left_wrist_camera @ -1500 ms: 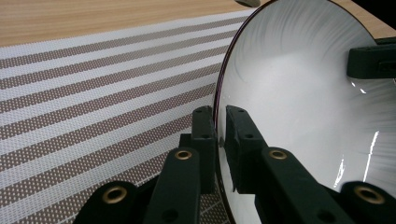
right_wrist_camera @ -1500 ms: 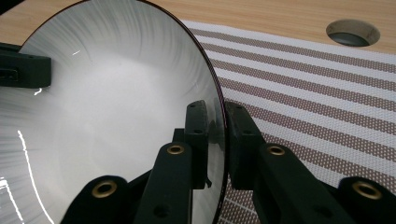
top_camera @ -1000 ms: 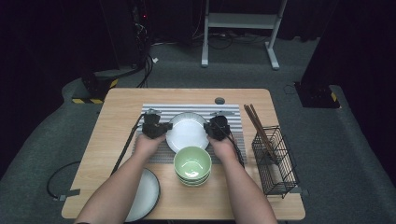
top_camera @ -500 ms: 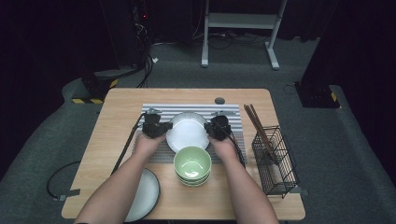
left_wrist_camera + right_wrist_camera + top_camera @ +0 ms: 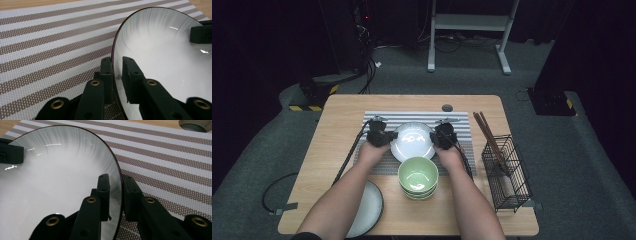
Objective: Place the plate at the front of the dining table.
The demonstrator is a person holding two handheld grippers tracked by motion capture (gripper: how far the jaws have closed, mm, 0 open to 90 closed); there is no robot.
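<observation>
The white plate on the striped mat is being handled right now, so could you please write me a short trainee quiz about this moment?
1. True or false: both the left gripper and the right gripper clamp the rim of the white plate.
2. What lies under the plate? A) striped placemat B) bare table C) wire basket
3. Fill in: the stack of green bowls stands between the person's two ____.

Key: 1 true. 2 A. 3 forearms.
</observation>
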